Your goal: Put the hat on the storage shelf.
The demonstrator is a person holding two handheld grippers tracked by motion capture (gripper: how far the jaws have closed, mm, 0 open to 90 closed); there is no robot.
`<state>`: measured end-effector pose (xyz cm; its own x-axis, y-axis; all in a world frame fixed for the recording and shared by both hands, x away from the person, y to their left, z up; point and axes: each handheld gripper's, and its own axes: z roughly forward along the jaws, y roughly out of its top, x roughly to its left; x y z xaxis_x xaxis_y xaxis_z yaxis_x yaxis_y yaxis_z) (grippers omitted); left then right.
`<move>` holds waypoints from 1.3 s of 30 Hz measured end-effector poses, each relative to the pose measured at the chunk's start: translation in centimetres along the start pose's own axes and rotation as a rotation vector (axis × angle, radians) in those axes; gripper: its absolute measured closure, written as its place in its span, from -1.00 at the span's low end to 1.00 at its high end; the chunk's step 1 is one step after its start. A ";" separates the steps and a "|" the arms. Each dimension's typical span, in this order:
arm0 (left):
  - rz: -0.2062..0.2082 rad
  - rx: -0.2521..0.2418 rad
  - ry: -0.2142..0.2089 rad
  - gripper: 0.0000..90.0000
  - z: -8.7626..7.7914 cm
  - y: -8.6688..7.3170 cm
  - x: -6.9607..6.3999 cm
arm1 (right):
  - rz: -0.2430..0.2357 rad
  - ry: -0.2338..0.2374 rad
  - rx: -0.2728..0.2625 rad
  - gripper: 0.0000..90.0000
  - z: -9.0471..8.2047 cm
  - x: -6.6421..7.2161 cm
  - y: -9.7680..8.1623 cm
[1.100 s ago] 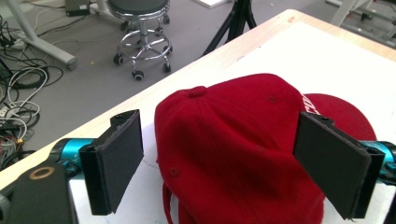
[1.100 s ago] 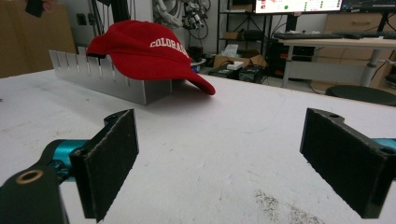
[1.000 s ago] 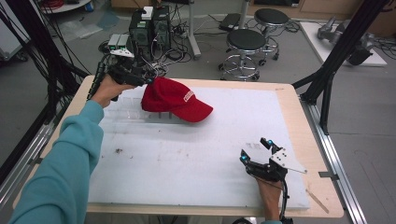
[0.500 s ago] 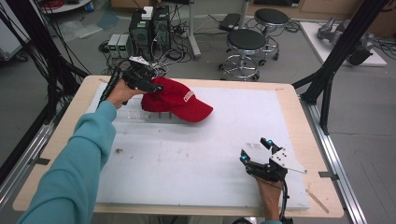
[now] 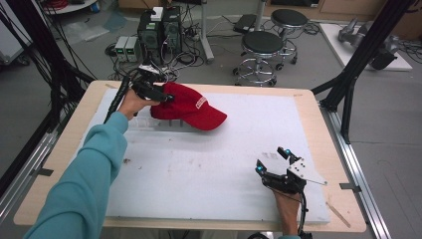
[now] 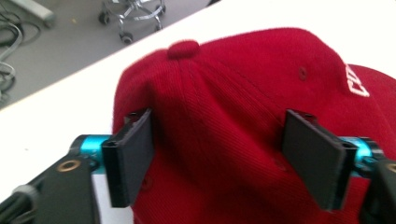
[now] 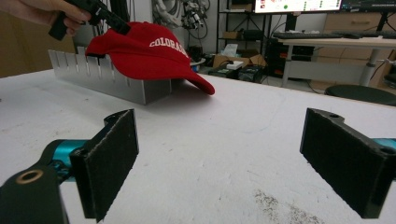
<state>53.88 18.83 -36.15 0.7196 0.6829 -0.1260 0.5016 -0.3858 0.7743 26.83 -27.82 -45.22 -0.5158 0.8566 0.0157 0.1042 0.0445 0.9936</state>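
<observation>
Cap (image 5: 186, 105) is where it was a second ago, a red one with white lettering, sitting on the slotted metal rack (image 7: 109, 74) at the far left of the white board (image 5: 224, 164), brim pointing toward the middle. What has changed is my left gripper (image 6: 224, 163): a second back it hung off the table's far left corner, clear of the cap, and now I have brought it in over the back of the crown. Its jaws stand wide apart with the red fabric between them, the left pad against the cloth, the right one at the crown's side; nothing is pinched yet. My guess is that a grasp on the crown comes next, to lift the cap off the rack. My right gripper (image 5: 276, 164) has not moved; it rests near the board's front right, jaws spread, holding nothing.
</observation>
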 end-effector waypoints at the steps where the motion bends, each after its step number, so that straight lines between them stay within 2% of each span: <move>1: -0.010 0.008 -0.006 -0.35 0.2 -0.1 0.0 | -0.004 0.001 -0.001 -0.77 0.0 0.0 0.0; 5: -0.036 0.018 -0.023 -0.11 0.4 -0.2 0.1 | -0.002 0.000 0.000 -0.77 0.0 0.0 0.0; 11: -0.049 0.001 -0.040 0.65 0.4 -0.1 -0.1 | -0.003 0.000 0.000 -0.77 0.0 0.0 0.0; 14: -0.104 0.001 -0.044 0.90 0.3 0.0 -0.2 | -0.006 0.001 0.000 -0.77 0.0 0.0 0.0; 19: -0.105 0.006 -0.030 0.94 0.1 0.2 -0.4 | -0.011 0.001 -0.001 -0.77 0.0 0.0 0.0; 24: -0.097 -0.022 -0.032 0.94 -0.7 0.6 -0.8 | -0.011 -0.001 -0.001 -0.77 0.0 0.0 0.0; 31: -0.063 -0.110 -0.054 0.95 -2.6 1.6 -2.0 | -0.010 -0.002 0.000 -0.77 0.0 0.0 0.0; 32: -0.063 -0.110 -0.054 0.94 -2.6 1.6 -2.0 | -0.005 -0.002 0.001 -0.77 0.0 0.0 0.0; 34: -0.048 -0.153 -0.066 0.95 -3.7 2.1 -2.6 | -0.004 -0.004 -0.002 -0.77 0.0 0.0 0.0; 39: -0.026 -0.188 -0.078 0.95 -4.8 2.5 -3.1 | 0.010 -0.004 -0.005 -0.77 -0.1 -0.1 0.0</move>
<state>50.59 18.69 -30.88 0.7462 0.6381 -0.1896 0.4272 -0.2406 0.8716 26.86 -27.96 -45.21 -0.5116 0.8588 0.0258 0.1050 0.0327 0.9939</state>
